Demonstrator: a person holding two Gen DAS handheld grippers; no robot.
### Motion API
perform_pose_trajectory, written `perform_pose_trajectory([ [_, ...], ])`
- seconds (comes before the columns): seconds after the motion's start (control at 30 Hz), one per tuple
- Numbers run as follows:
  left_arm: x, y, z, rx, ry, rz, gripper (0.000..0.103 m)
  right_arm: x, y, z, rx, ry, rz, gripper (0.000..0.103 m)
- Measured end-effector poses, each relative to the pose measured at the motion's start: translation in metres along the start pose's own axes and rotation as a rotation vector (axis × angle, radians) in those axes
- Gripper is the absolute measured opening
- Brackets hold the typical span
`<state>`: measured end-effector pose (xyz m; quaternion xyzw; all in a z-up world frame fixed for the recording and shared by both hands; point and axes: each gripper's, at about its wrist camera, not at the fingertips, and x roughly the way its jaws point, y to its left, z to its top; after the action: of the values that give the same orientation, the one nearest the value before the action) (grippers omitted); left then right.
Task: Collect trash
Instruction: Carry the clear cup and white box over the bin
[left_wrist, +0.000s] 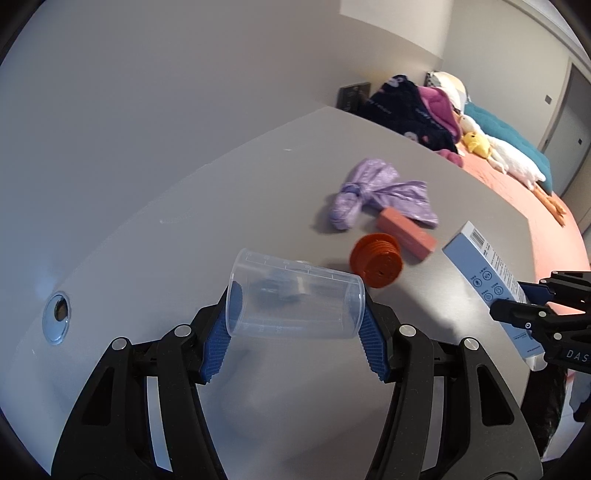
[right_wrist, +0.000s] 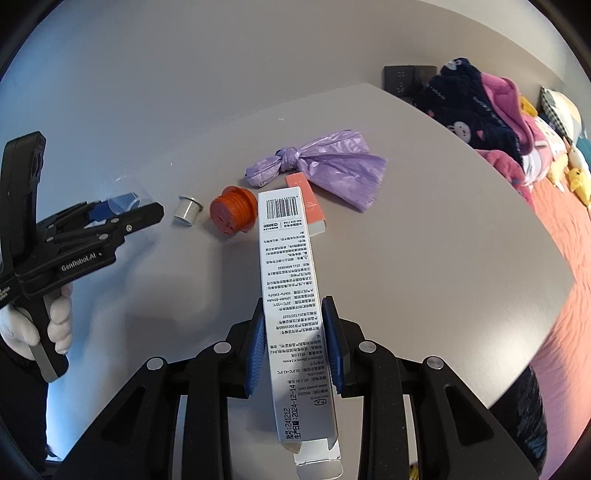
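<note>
- Grey table, bed at far right.
- Left gripper: half open, clamped end-to-end on clear plastic cup; light, slick, crushable.
- Right gripper: narrow, pinching long printed carton mid-length; light, stiff, dentable.
- Remaining, far centre: knotted purple bag, soft; orange spool, rigid; take by rim.

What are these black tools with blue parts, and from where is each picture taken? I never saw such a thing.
They are hand-held grippers; a person holds one in each hand, each with a camera looking along its fingers. The left gripper clamps a clear plastic cup. The right gripper clamps a long white box. On the grey table lie a knotted purple bag, an orange ridged spool, a pink box and a small metal cup.
</note>
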<state>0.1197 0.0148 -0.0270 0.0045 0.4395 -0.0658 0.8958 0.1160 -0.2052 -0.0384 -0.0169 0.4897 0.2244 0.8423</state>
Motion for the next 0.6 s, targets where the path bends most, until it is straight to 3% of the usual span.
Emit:
perform_pose_trajectory([
  [0.6, -0.029, -0.091, -0.002, 0.144, -0.035, -0.13, 0.059, -0.074, -0.031, -0.057, 0.166, -0.108, -0.035, 0.031],
])
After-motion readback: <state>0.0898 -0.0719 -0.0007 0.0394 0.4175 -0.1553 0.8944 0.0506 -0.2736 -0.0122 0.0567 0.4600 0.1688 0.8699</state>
